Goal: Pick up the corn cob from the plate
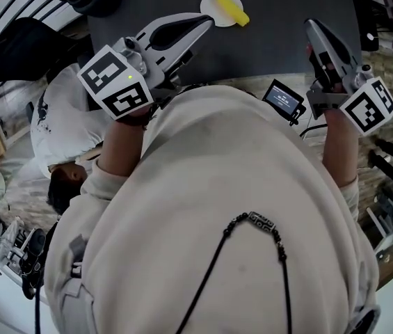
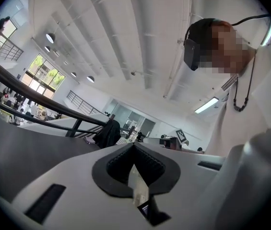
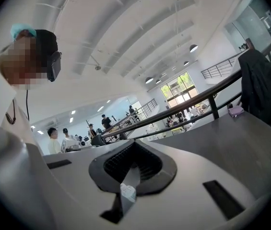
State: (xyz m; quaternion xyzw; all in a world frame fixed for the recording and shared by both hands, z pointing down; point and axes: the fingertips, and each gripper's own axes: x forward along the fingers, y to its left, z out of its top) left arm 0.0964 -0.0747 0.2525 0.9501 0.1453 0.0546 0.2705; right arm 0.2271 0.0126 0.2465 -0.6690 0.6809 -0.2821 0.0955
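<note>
A yellow corn cob (image 1: 231,8) lies on a small white plate (image 1: 212,4) at the far side of the dark grey table (image 1: 279,33). My left gripper (image 1: 206,21) is held level just short of the plate, its tips close to the plate's near rim, jaws shut and empty. In the left gripper view the black pads (image 2: 147,164) meet with nothing between them. My right gripper (image 1: 310,26) hovers over the table to the right of the plate, well apart from it, also shut and empty. Its pads (image 3: 145,164) touch in the right gripper view.
A small device with a screen (image 1: 283,97) hangs near the table's front edge between my arms. Another person in a white shirt (image 1: 60,127) is at the left. A black jacket (image 3: 259,87) hangs on a railing beyond the table.
</note>
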